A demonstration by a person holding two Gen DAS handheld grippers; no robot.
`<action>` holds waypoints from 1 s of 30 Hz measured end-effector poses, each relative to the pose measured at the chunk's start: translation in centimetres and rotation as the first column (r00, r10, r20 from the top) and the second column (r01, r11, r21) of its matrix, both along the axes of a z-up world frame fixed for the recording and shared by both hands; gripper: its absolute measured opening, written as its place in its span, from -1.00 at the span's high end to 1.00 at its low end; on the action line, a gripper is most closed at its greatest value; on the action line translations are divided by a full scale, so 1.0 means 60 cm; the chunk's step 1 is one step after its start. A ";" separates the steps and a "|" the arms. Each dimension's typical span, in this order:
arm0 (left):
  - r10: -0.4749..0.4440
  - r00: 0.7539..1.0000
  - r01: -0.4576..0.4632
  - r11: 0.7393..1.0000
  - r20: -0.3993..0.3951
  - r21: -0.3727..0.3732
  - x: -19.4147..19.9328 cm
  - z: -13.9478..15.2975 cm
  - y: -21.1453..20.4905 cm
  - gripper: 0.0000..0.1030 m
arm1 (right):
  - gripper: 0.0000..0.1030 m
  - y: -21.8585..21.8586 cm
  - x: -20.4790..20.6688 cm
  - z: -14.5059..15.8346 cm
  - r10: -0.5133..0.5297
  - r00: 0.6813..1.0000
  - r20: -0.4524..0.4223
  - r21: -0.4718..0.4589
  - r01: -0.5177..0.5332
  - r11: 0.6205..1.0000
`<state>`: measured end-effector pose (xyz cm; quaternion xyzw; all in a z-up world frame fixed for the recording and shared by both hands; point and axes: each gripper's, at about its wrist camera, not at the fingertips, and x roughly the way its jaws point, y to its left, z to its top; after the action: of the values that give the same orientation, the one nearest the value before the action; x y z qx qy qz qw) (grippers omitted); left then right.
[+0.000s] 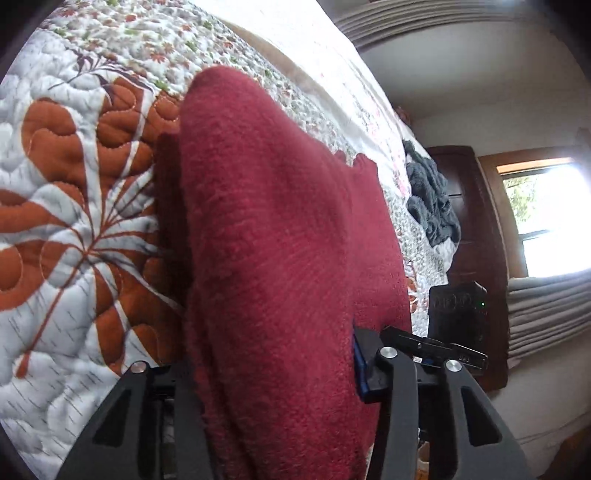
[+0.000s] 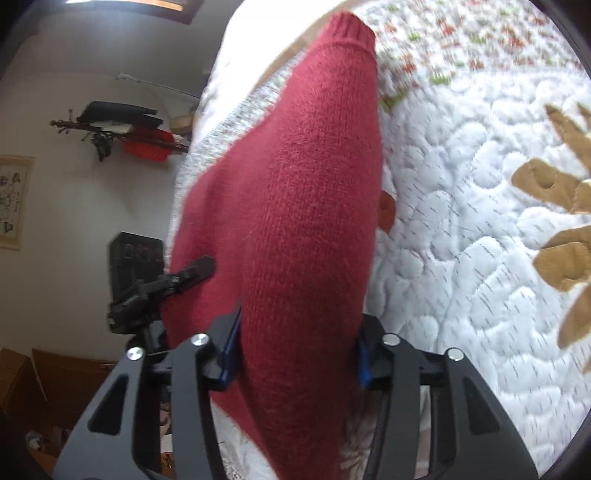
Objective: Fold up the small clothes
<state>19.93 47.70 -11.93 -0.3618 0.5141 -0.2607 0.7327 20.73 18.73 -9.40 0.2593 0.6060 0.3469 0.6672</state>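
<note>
A quilt [image 1: 74, 184] with rust leaves is spread on a bed by a window [image 1: 546, 214]. A red sweater [image 1: 277, 240] is pinched by 2 grippers, left [image 1: 280, 373] and right [image 2: 295, 354].

sweater [image 1: 280, 236]: dark red knitted wool, fuzzy and matt, with fine rows of stitches; ribbed knit at the cuff [image 2: 351, 27]
quilt [image 1: 74, 206]: white padded cloth, stitched in puffy curls, with rust-orange leaf patches; matt
left gripper [image 1: 273, 373]: matt black plastic arms, shiny round metal pins, blue pads against the wool
right gripper [image 2: 295, 354]: the same matt black plastic, bright metal pins, glossy blue pads
blanket [image 1: 432, 199]: grey-blue, plush and shaggy
cabinet [image 1: 476, 221]: dark wood with a slight sheen
window frame [image 1: 495, 206]: brown wood
</note>
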 end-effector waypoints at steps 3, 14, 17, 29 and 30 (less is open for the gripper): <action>0.002 1.000 -0.002 1.000 0.032 -0.001 -0.024 0.028 -0.017 0.16 | 0.14 -0.010 -0.020 0.040 0.018 0.999 0.045 -0.011 -0.018 1.000; -0.058 0.986 0.055 0.998 0.155 0.026 -0.152 0.148 -0.151 0.16 | 0.14 -0.157 -0.133 0.156 0.015 0.990 0.142 0.003 -0.015 1.000; -0.076 0.982 0.071 0.997 0.172 0.031 -0.187 0.164 -0.194 0.16 | 0.14 -0.203 -0.169 0.176 0.013 0.986 0.166 -0.011 -0.012 1.000; -0.133 0.972 0.113 0.987 0.192 0.115 -0.276 0.138 -0.325 0.16 | 0.14 -0.323 -0.264 0.143 -0.026 0.982 0.186 -0.036 0.033 0.999; -0.133 0.974 0.113 0.986 0.181 0.122 -0.279 0.126 -0.329 0.16 | 0.14 -0.327 -0.269 0.131 -0.027 0.984 0.178 -0.041 0.035 0.999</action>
<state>3.20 27.94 -4.38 -0.2618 0.4776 -0.3098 0.7793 4.62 -0.91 -1.57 0.2220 0.5474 0.3449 0.7294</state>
